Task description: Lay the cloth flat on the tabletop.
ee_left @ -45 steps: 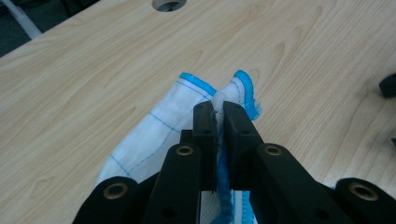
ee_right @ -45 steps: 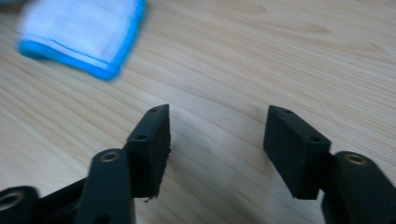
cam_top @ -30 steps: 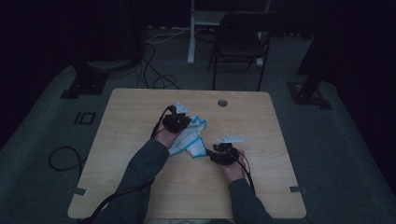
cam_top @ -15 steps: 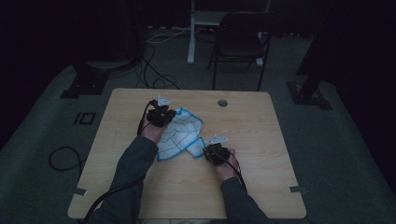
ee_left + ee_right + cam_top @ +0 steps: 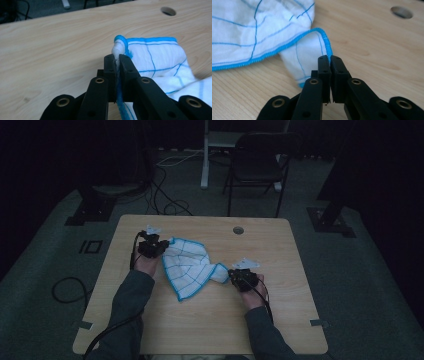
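A white cloth (image 5: 187, 270) with a blue grid and blue hem lies spread on the wooden table (image 5: 290, 265) between my two grippers. My left gripper (image 5: 159, 248) is at the cloth's far left corner; in the left gripper view its jaws (image 5: 116, 58) are shut on a bunched bit of hem, with the cloth (image 5: 160, 57) draping to the right. My right gripper (image 5: 234, 278) is at the cloth's right tip. In the right gripper view its jaws (image 5: 329, 60) are shut, with the blue hem of the cloth (image 5: 249, 30) running in between their tips.
A round cable hole (image 5: 238, 230) sits near the table's far edge. Beyond the table stand a dark chair (image 5: 260, 165) and stand bases with cables on the floor. Bare wood lies to the right of the right gripper and along the near edge.
My left gripper has moved left with its corner, and the cloth has gone from a bunched heap to a wider spread. The right gripper has stayed at about the same spot.
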{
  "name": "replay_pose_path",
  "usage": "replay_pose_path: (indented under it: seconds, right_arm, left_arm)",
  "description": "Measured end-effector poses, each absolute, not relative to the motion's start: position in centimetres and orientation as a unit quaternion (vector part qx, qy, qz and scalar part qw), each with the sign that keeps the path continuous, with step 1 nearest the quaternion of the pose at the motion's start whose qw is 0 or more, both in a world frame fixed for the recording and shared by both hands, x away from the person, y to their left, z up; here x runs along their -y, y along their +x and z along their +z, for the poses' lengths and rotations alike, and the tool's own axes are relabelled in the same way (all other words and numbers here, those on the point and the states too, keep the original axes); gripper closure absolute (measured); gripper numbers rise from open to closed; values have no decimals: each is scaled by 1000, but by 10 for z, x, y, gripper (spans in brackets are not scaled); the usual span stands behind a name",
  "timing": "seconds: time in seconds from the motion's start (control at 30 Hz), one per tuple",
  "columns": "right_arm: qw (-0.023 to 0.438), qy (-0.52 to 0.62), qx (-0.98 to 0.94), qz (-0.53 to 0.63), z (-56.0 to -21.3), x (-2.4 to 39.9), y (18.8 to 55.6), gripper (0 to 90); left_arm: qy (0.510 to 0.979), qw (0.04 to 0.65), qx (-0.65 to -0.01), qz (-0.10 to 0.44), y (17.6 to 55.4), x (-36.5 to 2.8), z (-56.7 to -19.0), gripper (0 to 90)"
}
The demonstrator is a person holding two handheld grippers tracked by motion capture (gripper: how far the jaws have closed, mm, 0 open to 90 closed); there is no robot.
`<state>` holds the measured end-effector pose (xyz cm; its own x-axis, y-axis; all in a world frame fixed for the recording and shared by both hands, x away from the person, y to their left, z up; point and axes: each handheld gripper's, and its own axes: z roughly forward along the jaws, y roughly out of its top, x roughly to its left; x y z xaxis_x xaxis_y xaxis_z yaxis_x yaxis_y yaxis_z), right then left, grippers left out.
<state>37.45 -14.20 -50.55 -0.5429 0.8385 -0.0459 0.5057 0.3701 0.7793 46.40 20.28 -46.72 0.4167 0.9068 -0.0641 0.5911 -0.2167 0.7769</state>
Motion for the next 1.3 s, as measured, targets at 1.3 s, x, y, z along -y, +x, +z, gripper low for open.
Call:
replay_pose_path:
  seconds: [1.3]
  right_arm:
    - [227, 410, -794, 388, -503, 157, 350, 805]
  left_arm:
    - [733, 388, -533, 169, 390, -234, -506, 707]
